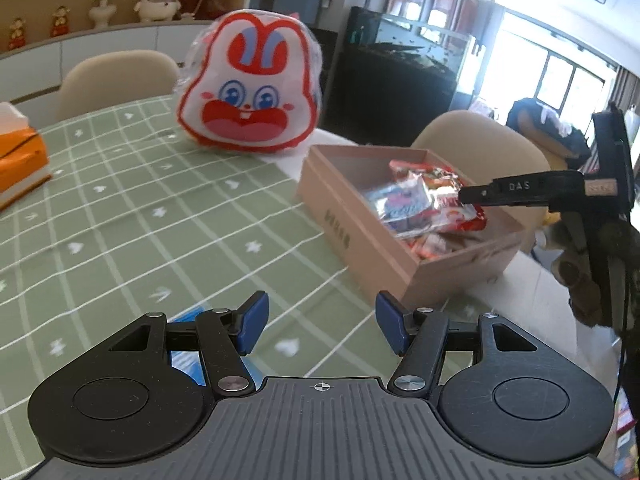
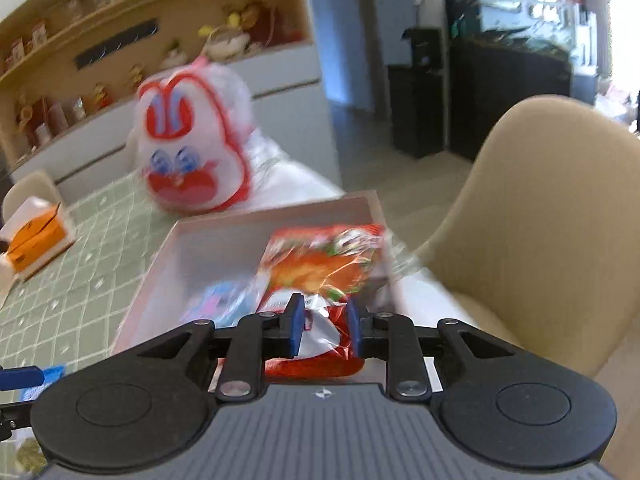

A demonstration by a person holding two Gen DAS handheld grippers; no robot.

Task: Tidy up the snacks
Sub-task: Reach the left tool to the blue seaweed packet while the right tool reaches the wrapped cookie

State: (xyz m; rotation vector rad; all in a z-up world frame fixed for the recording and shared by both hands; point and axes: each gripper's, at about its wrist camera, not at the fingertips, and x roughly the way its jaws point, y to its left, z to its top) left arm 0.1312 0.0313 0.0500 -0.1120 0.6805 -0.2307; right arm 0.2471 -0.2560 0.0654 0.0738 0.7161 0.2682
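My worktop (image 1: 120, 208) carried the box (image 1: 360, 232), snacks already inside. My right gripper (image 2: 323, 330) hung over it, fingers clamped on a red packet (image 2: 320, 264): loading, I judged. Next: part them. My left gripper (image 1: 318, 326) idled, fingers apart.

The green checked table (image 1: 132, 216) carries a pink box (image 1: 360, 236), rabbit bag (image 1: 250, 80) and orange carton (image 1: 20, 156).

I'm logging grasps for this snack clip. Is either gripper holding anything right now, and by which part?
The right gripper pinches the red snack packet by its near end, over the box. The left gripper is open, empty.
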